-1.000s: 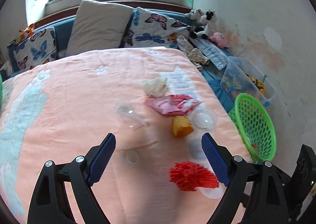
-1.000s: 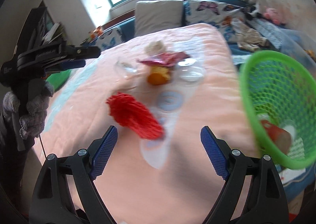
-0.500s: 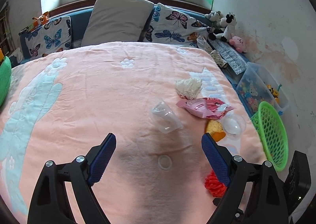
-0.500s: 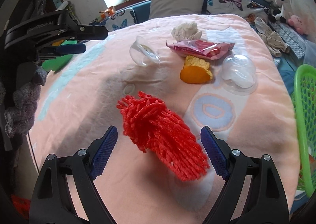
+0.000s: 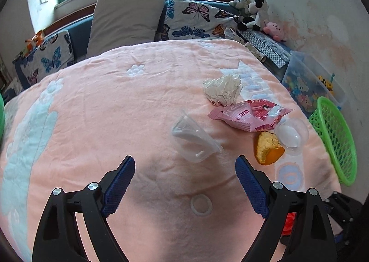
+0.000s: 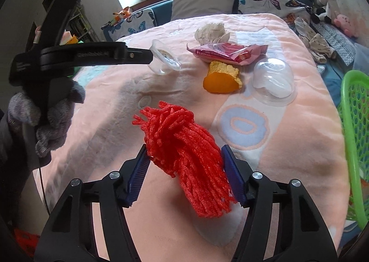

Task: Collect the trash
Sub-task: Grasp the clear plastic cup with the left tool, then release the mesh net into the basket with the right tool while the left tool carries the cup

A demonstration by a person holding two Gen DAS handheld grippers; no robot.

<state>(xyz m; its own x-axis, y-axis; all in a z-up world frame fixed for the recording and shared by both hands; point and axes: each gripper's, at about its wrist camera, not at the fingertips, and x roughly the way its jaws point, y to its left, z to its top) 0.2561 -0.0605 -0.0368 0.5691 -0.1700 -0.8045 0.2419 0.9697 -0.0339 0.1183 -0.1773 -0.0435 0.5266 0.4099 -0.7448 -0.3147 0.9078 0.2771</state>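
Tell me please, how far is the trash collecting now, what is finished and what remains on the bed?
Done: the green basket seems to hold something already, though it is unclear what. In hand: the right gripper is closing, with the red foam net between its jaws. The left gripper is open above the blanket. Left: clear cup, crumpled tissue, pink wrapper, orange peel, clear dome lid.

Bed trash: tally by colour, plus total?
Clear: 2, the cup and the dome lid
Red: 1, the foam net, with the right gripper closing around it
Pink: 1, the snack wrapper
Orange: 1, the peel
White: 1, the crumpled tissue
Total: 6
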